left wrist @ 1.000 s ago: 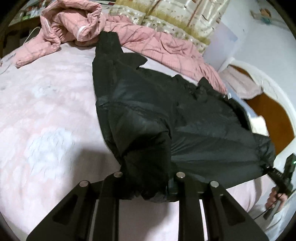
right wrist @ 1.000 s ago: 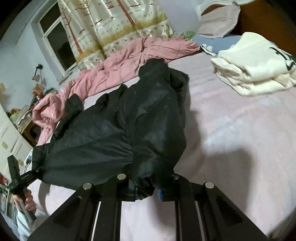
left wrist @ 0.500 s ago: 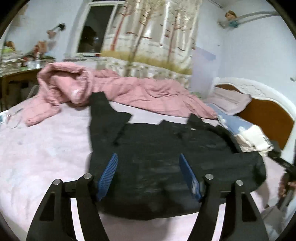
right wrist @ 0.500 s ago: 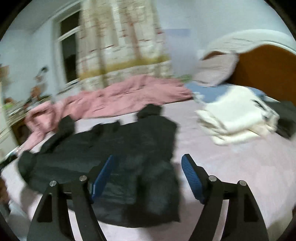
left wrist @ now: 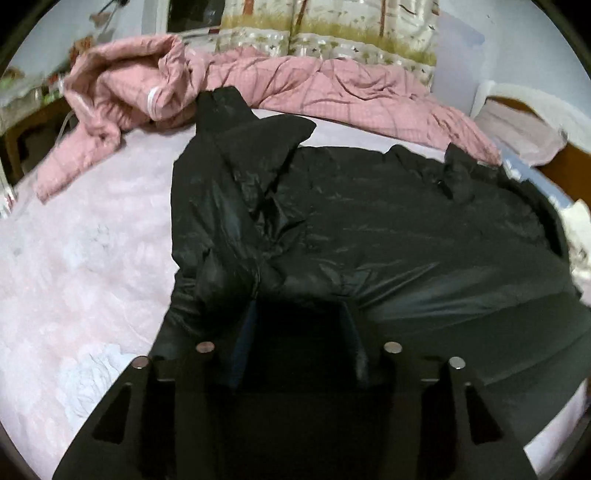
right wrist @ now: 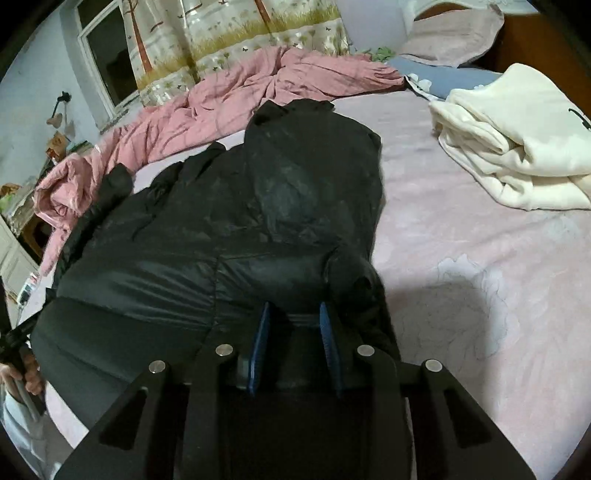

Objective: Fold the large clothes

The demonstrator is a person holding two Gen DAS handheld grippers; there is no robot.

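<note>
Lying spread across the pale pink bed sheet (right wrist: 480, 229), the black padded jacket (left wrist: 369, 229) has its near hem between both tools' blue pads. Left gripper (left wrist: 299, 332) and right gripper (right wrist: 293, 332) are closing, fabric between the jaws, grip uncertain. Beyond the jacket lies a crumpled pink quilt (left wrist: 332, 85); beside it, folded cream clothes (right wrist: 517, 140).

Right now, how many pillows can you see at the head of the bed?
2: a pinkish pillow leaning against the wooden headboard, and a blue pillow lying in front of it, partly covered by the folded cream garment. Others may be hidden.

A home bedroom: bed (right wrist: 461, 221), pink quilt (left wrist: 332, 81), pillow (right wrist: 454, 33), curtained window (right wrist: 107, 55)
</note>
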